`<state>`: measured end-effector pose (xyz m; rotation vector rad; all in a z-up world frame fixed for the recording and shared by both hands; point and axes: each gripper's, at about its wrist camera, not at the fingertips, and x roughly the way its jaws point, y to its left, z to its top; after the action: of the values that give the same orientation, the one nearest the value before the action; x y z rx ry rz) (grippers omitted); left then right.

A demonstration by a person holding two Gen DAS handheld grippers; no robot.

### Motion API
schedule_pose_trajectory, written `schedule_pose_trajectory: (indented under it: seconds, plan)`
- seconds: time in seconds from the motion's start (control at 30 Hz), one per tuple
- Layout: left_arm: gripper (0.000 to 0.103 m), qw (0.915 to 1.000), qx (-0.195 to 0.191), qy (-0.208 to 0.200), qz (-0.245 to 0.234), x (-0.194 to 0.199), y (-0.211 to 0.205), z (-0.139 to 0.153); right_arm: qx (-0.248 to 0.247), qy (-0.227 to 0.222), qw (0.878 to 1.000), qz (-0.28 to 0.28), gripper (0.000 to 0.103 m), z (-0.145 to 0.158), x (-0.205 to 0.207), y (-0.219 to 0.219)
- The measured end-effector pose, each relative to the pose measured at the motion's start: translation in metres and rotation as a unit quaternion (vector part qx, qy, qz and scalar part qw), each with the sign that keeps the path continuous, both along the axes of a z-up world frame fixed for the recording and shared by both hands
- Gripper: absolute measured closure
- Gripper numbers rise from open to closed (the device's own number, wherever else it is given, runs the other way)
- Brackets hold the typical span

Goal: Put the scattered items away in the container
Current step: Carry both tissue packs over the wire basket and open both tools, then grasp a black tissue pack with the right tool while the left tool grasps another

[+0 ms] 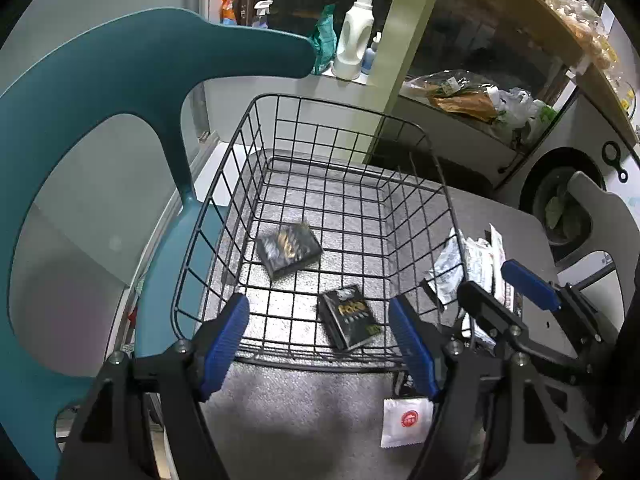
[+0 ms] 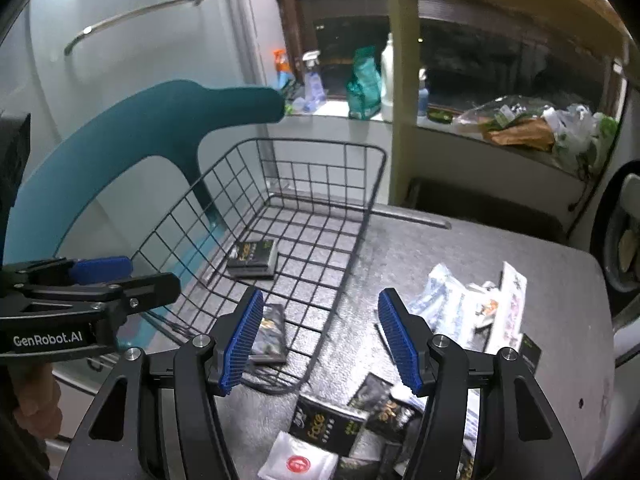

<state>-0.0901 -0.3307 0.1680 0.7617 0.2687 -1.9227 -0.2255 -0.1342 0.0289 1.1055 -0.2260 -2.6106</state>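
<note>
Two dark packets already lie in the wire basket. Both the left gripper and the right gripper have their fingers apart and hold nothing. The rest of the packets lie scattered near the table's front edge, right of the basket. The next grab would go best on one packet's edge, lifted clear of the basket rim before release. A teal chair stands left of the grey table, with a cluttered shelf behind.

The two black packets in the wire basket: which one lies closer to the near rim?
The black packet with gold lettering, just behind the near rim of the basket. The other packet lies deeper, around mid-floor.
</note>
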Motion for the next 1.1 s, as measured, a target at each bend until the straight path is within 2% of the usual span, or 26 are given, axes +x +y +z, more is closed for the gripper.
schedule_pose_trajectory:
  seconds: [0.27, 0.57, 0.73, 0.97, 1.0, 1.03, 1.1]
  plan:
    - [0.027, 0.9994, 0.002, -0.024, -0.025, -0.012, 0.045, -0.013, 0.002, -0.013, 1.0, -0.015, 0.043, -0.008, 0.045, 0.046]
    - [0.027, 0.9958, 0.053, -0.061, -0.043, -0.03, 0.08, -0.078, 0.011, -0.079, 0.996, -0.041, 0.043, -0.076, 0.089, 0.09]
    - [0.027, 0.9929, 0.084, -0.073, -0.042, -0.036, 0.086, -0.11, 0.013, -0.083, 0.996, -0.036, 0.043, -0.093, 0.087, 0.087]
    - [0.027, 0.9933, 0.081, -0.073, -0.037, -0.039, 0.092, -0.109, 0.011, -0.085, 0.996, -0.024, 0.043, -0.101, 0.062, 0.07]
    - [0.027, 0.9934, 0.082, -0.072, -0.035, -0.038, 0.091, -0.109, 0.008, -0.09, 0.996, -0.023, 0.045, -0.103, 0.059, 0.07]
    - [0.027, 0.9933, 0.084, -0.072, -0.033, -0.037, 0.09, -0.109, -0.001, -0.095, 0.995, -0.021, 0.057, -0.106, 0.057, 0.072]
    - [0.027, 0.9932, 0.088, -0.069, -0.03, -0.036, 0.089, -0.11, -0.008, -0.099, 0.995, -0.014, 0.066, -0.107, 0.056, 0.075]
